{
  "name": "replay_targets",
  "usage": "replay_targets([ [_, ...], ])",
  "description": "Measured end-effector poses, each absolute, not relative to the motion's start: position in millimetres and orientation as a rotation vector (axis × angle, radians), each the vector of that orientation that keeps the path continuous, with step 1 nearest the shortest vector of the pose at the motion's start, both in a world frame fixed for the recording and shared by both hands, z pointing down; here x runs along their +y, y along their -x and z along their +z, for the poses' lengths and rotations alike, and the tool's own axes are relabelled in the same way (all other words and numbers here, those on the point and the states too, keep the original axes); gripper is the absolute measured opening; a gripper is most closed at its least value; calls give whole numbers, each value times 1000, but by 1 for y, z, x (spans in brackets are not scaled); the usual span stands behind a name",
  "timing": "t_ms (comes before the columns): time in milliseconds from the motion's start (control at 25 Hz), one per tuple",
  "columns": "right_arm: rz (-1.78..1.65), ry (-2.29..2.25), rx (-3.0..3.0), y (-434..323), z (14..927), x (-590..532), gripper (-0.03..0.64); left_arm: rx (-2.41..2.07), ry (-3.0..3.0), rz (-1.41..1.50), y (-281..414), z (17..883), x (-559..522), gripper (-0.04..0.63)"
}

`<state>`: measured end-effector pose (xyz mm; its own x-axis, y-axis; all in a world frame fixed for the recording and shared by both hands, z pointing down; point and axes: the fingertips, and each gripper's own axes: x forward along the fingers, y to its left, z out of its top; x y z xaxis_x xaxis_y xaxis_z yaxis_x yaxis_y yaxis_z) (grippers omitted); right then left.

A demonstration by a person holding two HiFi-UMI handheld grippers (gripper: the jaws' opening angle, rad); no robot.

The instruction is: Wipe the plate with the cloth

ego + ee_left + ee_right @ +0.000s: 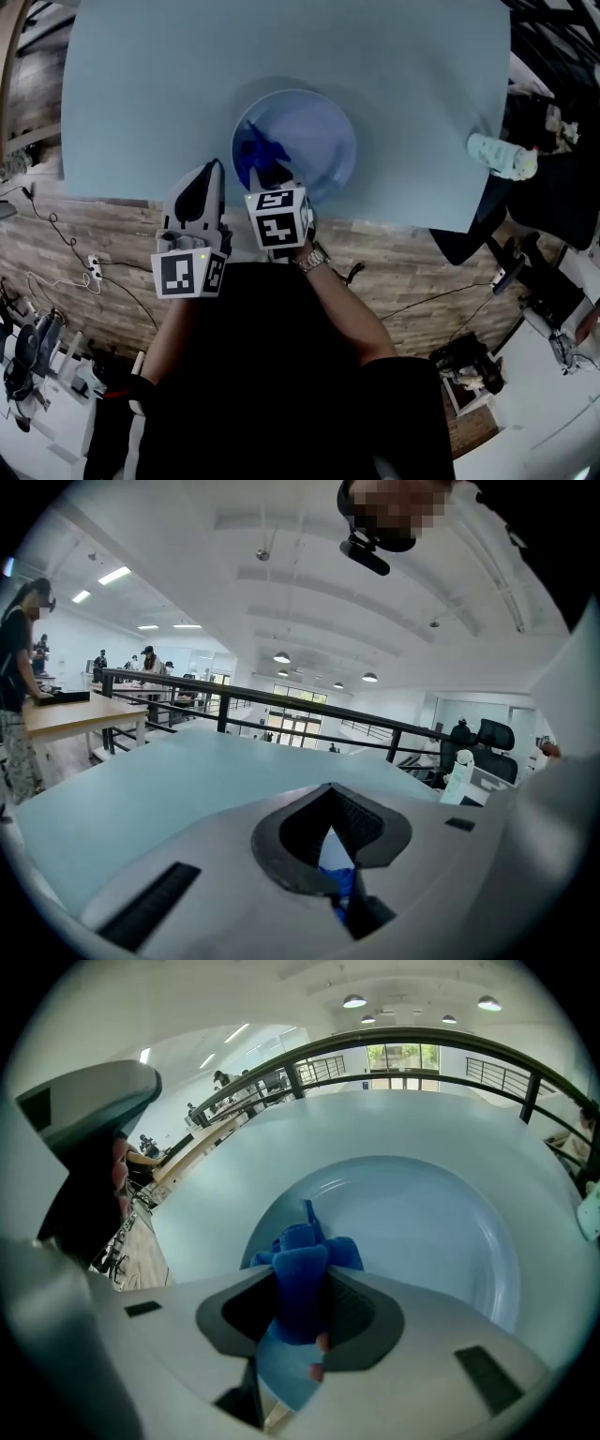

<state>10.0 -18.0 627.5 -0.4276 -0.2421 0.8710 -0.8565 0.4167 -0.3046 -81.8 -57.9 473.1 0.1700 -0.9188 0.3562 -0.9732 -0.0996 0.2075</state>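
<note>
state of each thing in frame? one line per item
right gripper: claw shut on cloth, over plate
left gripper: claw shut, beside plate
cloth: bunched, lying in plate
plate: upright on table
white bottle: upright at table edge

Black top (281,375), pale grey tools
Left gripper (216,169) and right gripper (269,176) each carry a black-and-white marker cube (278,218); a metal wristwatch (311,259) shows at centre frame.
</note>
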Motion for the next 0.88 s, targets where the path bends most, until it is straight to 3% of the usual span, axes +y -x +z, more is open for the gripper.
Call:
replay_targets([
  [880,1003,-935,-1893,-40,628,11,118,-1755,-2109,177,54,471,-37,2],
])
